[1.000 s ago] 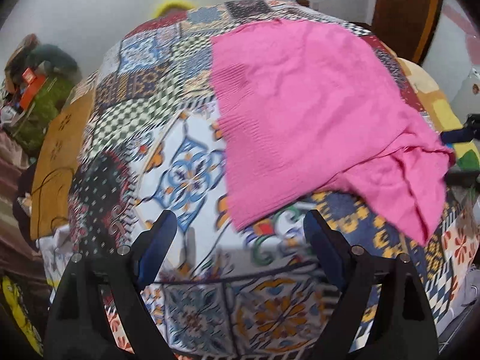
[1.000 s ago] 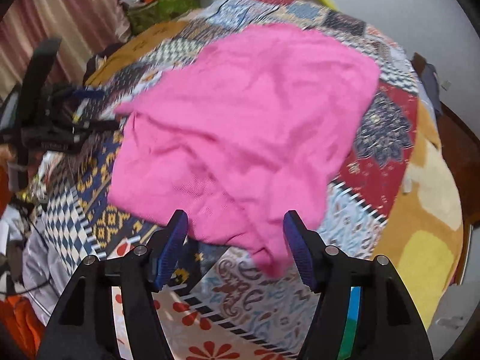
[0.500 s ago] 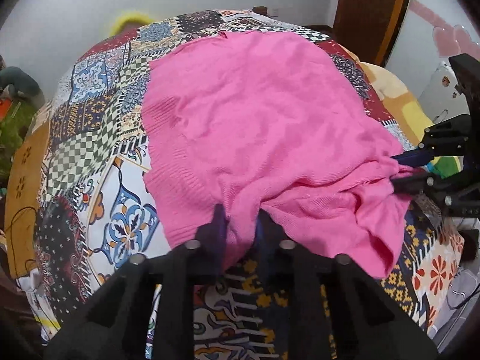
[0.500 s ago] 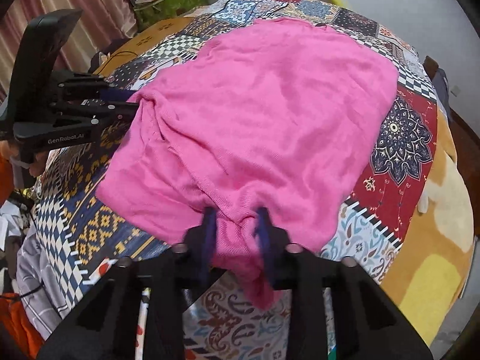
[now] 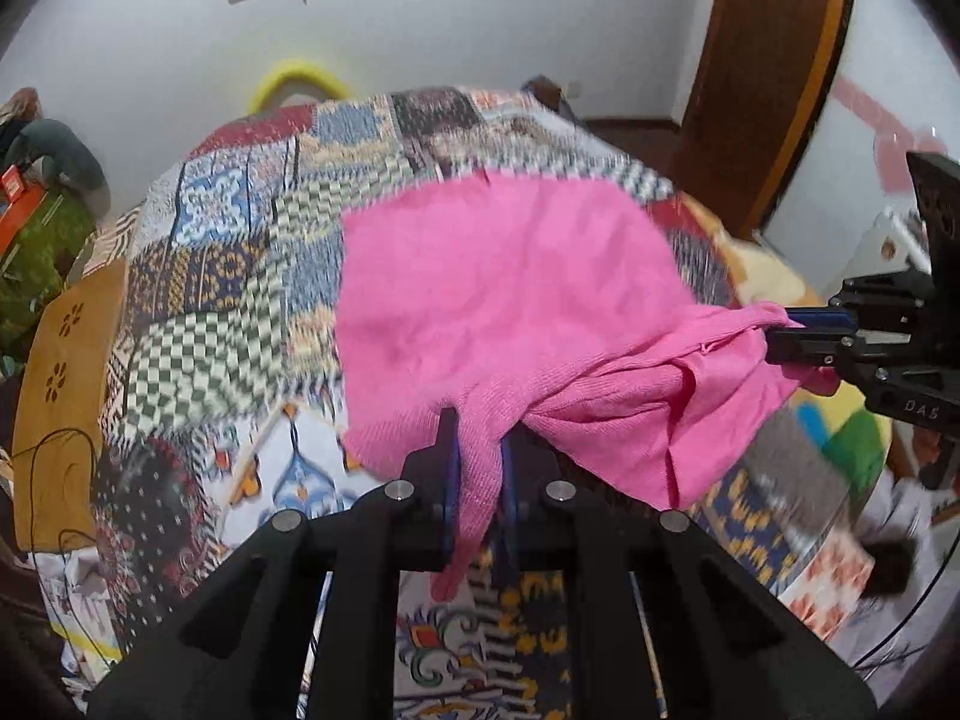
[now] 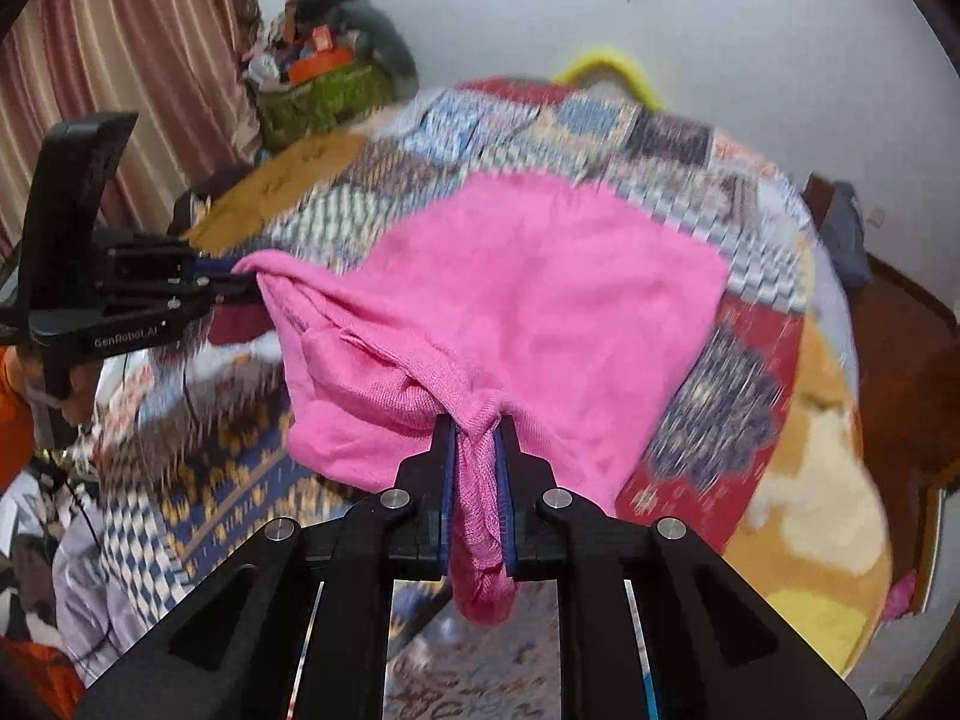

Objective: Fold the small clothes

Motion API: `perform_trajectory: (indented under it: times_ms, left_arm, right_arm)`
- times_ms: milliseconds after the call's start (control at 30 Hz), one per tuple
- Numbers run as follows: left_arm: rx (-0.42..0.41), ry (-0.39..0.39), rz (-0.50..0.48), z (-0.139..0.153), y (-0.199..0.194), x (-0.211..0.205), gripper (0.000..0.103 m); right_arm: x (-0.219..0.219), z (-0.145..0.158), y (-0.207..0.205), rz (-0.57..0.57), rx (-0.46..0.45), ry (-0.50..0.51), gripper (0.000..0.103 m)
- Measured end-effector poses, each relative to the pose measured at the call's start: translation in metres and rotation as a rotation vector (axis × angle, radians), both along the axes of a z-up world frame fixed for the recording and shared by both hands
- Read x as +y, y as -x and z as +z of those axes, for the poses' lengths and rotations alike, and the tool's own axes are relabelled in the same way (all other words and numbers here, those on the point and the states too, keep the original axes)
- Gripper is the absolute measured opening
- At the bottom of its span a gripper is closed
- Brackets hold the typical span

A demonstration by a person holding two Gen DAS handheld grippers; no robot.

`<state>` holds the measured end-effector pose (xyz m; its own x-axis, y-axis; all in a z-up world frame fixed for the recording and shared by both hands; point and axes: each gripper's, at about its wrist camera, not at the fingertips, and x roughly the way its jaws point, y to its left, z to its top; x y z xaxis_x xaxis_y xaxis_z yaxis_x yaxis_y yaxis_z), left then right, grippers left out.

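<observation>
A pink knit garment [image 5: 510, 288] lies on a patchwork quilt [image 5: 228, 276], its near edge lifted off the bed. My left gripper [image 5: 477, 429] pinches a bunched corner of that edge, its jaws still closing on the cloth, and a strip hangs down between the fingers. My right gripper [image 6: 471, 429] grips the other near corner of the pink garment [image 6: 540, 288], jaws likewise closing on the fabric. Each gripper shows in the other's view: the right gripper [image 5: 786, 333] at the right, the left gripper [image 6: 237, 282] at the left. The cloth sags between them.
The quilt [image 6: 600, 120] covers the whole bed. A green basket of clutter [image 6: 318, 90] and striped curtains [image 6: 120, 60] stand at the far left. A wooden door frame [image 5: 768, 60] rises at the right. A yellow curved thing [image 5: 294, 81] sits behind the bed.
Both grippers went from open above the near edge to shut on the garment's corners, then rose, lifting that edge off the quilt and pulling it away from the far end.
</observation>
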<state>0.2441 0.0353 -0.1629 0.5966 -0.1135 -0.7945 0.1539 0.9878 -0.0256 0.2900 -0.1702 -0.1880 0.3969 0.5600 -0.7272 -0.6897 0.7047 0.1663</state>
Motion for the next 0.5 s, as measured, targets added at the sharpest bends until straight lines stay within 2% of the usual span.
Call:
perform_trajectory:
  times_ms: [133,267,400,500]
  left_arm:
    - [-0.045,0.01,0.012,0.026,-0.023,0.002,0.011]
    - [-0.046,0.022,0.03,0.04,-0.06,0.009,0.011]
    - [-0.006,0.044,0.055,0.037,-0.104,0.019,0.011]
    - [0.039,0.049,0.07,0.021,-0.142,0.027,0.011]
  right_arm:
    - [0.001,0.024,-0.018,-0.023,-0.058,-0.021,0.01]
    - [0.005,0.042,-0.045,-0.039,-0.093,-0.036,0.01]
    - [0.013,0.042,-0.076,-0.046,-0.096,-0.026,0.01]
    - [0.022,0.035,-0.106,-0.04,-0.082,0.003,0.01]
